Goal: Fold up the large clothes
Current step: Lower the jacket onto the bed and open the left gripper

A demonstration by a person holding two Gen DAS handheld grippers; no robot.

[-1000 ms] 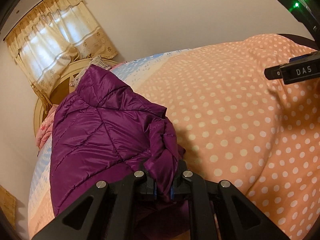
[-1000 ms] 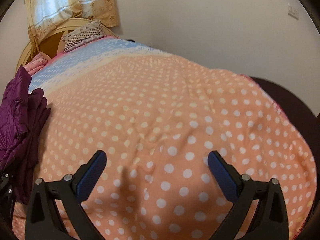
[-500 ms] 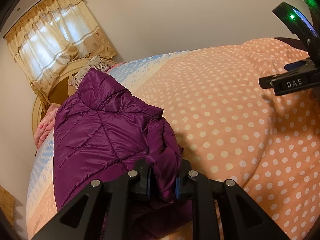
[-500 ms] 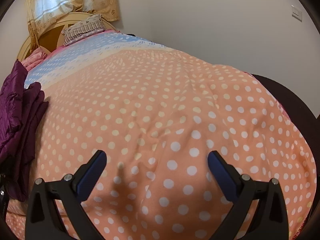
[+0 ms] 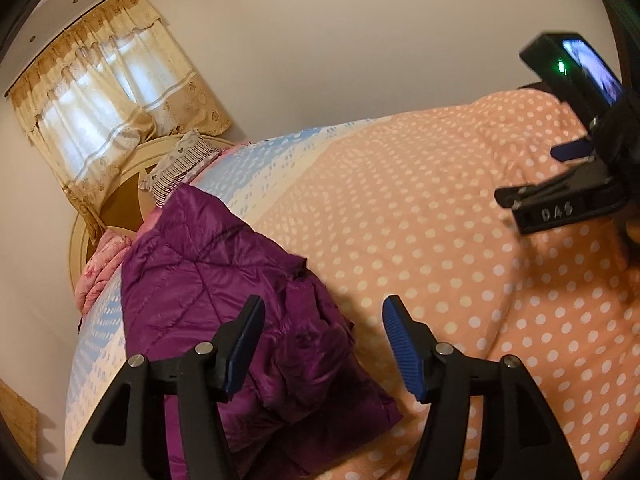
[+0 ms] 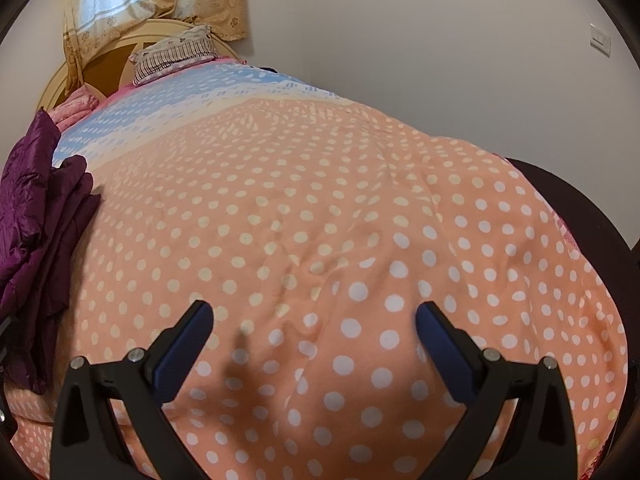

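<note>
A purple quilted jacket lies folded on the left side of the bed, on the orange polka-dot blanket. My left gripper is open just above the jacket's near right corner, holding nothing. The jacket also shows at the left edge of the right wrist view. My right gripper is open and empty above the blanket, well to the right of the jacket. The right gripper's body shows at the far right of the left wrist view.
The bed has a round cream headboard with a striped pillow and pink bedding at the far end. A curtained window is behind it. A plain wall runs along the bed's far side.
My left gripper has opened and let go of the jacket's edge, which now rests on the bed. My right gripper has stayed open and drifted slightly over the blanket.
</note>
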